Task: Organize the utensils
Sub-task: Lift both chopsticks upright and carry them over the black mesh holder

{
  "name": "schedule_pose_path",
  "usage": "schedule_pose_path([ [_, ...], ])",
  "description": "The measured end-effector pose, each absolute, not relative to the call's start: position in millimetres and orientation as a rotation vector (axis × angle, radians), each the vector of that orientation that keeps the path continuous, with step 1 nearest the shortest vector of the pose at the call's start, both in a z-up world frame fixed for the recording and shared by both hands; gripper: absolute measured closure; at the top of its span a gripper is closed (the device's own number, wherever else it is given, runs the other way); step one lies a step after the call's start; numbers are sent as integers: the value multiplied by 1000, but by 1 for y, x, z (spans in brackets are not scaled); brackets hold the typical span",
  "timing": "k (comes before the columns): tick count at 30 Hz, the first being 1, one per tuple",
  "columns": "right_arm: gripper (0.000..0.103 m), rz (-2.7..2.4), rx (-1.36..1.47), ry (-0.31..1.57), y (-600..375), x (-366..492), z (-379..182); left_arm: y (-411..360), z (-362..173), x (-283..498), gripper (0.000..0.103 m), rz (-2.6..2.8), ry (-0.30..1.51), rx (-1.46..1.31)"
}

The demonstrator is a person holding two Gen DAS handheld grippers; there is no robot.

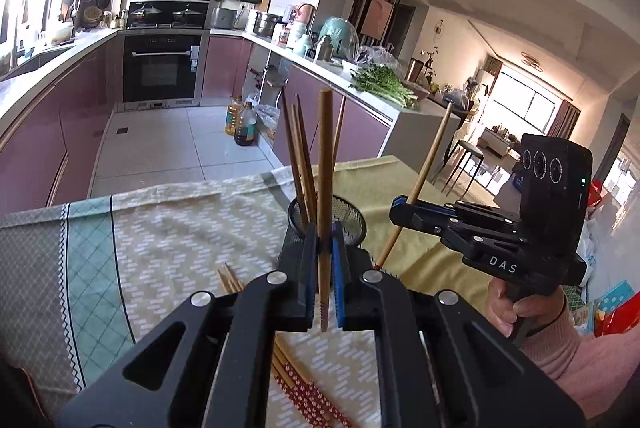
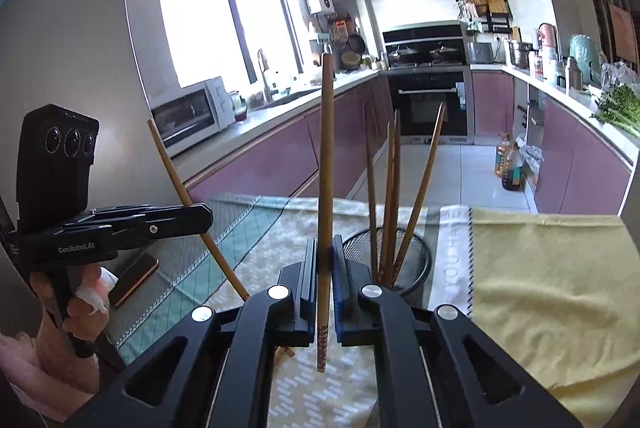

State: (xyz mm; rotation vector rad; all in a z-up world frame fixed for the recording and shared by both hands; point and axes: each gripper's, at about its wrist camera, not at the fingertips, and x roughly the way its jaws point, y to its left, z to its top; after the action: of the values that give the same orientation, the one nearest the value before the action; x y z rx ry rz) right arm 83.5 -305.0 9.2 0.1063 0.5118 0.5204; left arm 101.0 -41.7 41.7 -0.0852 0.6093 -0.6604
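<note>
Wooden chopsticks are what I have in both grippers. My left gripper [image 1: 324, 260] has its blue-padded jaws closed tight on one long brown wooden chopstick [image 1: 325, 187], which stands almost upright between the pads, its patterned tip poking out below them. My right gripper [image 2: 324, 268] is closed the same way on a second brown chopstick [image 2: 326, 167], also near vertical, with a red-and-white patterned tip hanging under the jaws.

Just beyond both grippers sits the round black wire-mesh holder [image 2: 420, 252] on the table, with four or so more wooden chopsticks [image 2: 394, 195] leaning inside it, fanned apart at the top. It rests on a pale patterned tablecloth with a green band [image 1: 160, 228], next to a yellow cloth [image 2: 540, 288]. Loose chopsticks with red patterned ends [image 1: 304, 388] lie flat on the tablecloth under my left gripper. A person's hand [image 1: 516, 308] in a pink sleeve grips the right gripper's handle.
</note>
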Motion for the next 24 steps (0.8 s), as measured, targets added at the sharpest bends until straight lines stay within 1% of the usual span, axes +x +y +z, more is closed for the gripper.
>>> schedule_pose_path([
  [17,97,487,78,378,-321,99,57,-76,96,120,96,-670,492,-42],
  [24,97,459,79,386,-322,116,51,-88,108,127,96,-653,456,-17],
])
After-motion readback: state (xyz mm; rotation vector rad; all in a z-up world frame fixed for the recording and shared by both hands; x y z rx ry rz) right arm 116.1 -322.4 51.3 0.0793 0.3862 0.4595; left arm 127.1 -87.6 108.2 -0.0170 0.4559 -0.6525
